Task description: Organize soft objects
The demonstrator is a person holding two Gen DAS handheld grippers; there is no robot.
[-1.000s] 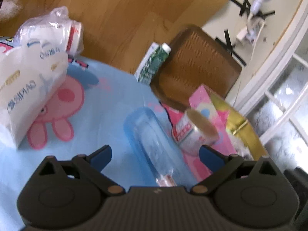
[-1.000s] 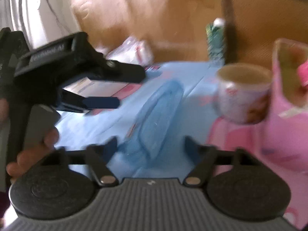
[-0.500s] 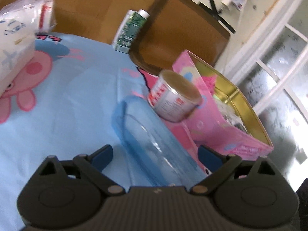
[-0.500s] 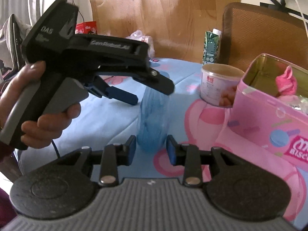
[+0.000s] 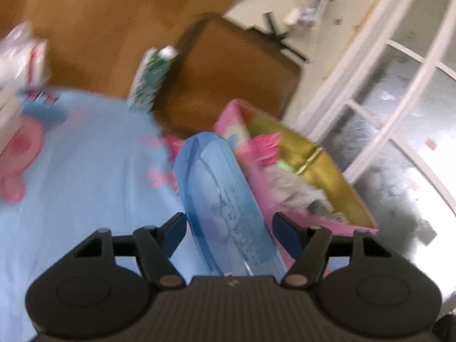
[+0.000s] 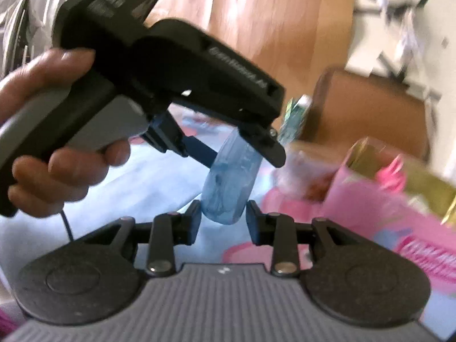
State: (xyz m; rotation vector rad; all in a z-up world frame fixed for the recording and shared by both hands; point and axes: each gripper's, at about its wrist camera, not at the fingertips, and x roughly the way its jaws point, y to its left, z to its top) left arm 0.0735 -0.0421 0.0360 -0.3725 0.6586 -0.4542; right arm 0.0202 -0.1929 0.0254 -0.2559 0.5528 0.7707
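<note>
A soft, translucent blue pouch (image 5: 225, 199) is lifted off the cloth, and its far end points at the pink tin (image 5: 342, 222). My left gripper (image 5: 228, 222) straddles the pouch's middle with jaws closing. The left pad touches it and a thin gap shows at the right pad. In the right wrist view my right gripper (image 6: 223, 213) is shut on the lower end of the pouch (image 6: 228, 188). The left gripper (image 6: 245, 156), held by a hand (image 6: 57, 171), reaches over its upper part. A pink fluffy item (image 5: 265, 145) lies in the tin.
The light blue cartoon tablecloth (image 5: 85, 156) covers the table. At its far edge stand a green carton (image 5: 151, 82) and a brown chair back (image 5: 228, 77). White packets (image 5: 17, 57) lie at the left. A blurred white cup (image 6: 302, 171) stands beside the pink tin (image 6: 364, 196).
The right gripper has shut on the pouch's end. The pouch has risen off the cloth and swung toward the tin. The left jaws have narrowed around it.
</note>
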